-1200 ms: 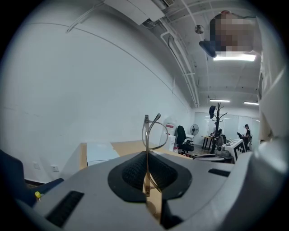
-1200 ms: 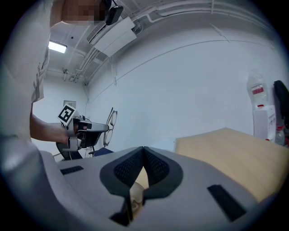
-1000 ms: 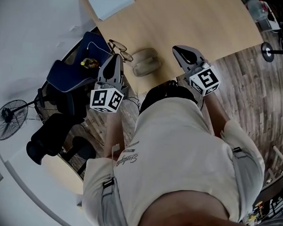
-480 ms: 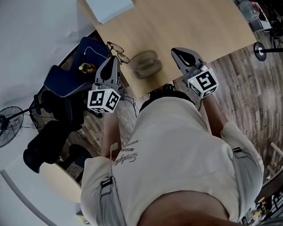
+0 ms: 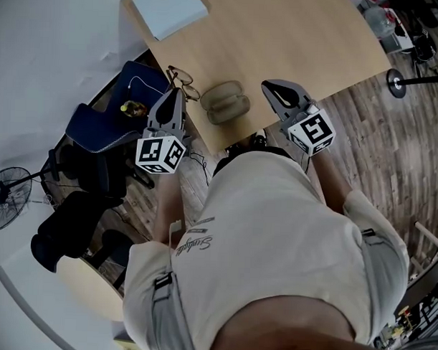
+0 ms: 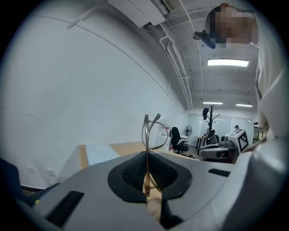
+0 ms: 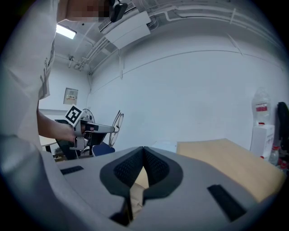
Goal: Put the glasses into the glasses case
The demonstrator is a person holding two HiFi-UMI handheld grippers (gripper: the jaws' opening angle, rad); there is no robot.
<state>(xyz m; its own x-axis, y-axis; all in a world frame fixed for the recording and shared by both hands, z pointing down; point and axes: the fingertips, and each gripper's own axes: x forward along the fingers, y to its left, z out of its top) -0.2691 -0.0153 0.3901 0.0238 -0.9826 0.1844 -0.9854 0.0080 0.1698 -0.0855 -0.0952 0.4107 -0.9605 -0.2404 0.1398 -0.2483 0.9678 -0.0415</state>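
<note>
Wire glasses (image 6: pixel 146 131), clamped in left gripper (image 6: pixel 146 158)

Pale wood-grain table (image 5: pixel 295 37); taupe glasses case (image 5: pixel 227 101); navy chair (image 5: pixel 106 120); glasses (image 6: pixel 146 162) frame looks gold, perhaps.

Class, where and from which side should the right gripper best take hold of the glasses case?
Probably the right end of the glasses case, approached from the right. It lies flat, with that end nearest the right gripper, while the left gripper holds the glasses.
</note>
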